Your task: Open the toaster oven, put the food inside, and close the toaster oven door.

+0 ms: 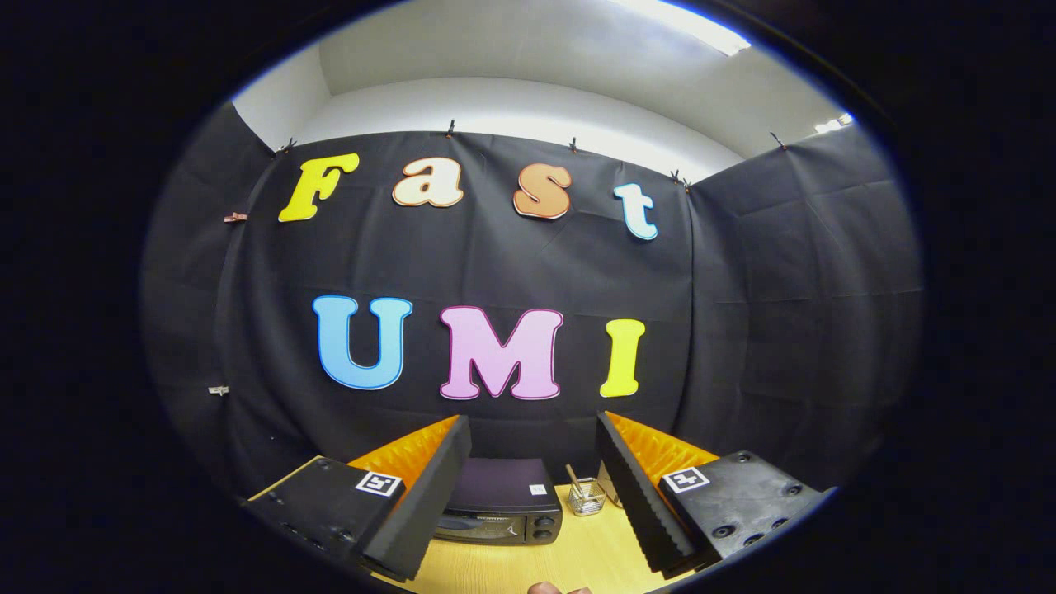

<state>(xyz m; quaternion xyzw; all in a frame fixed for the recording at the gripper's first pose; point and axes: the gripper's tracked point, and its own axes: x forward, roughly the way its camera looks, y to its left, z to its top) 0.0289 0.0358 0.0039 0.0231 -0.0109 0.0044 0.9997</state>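
While gripper [528, 487] gapes, toaster oven [502, 502] sits beyond fingers, door closed.

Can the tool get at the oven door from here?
Probably yes: the tool is open, with the oven beyond its fingers on the table and nothing between them. The door looks shut.

a small wire mesh basket [586, 497] stands on a light wooden table [528, 565], with a thin stick-like item [572, 475] leaning out of it. just beside the basket, a pale container [609, 485] sits against the black cloth wall [784, 330].
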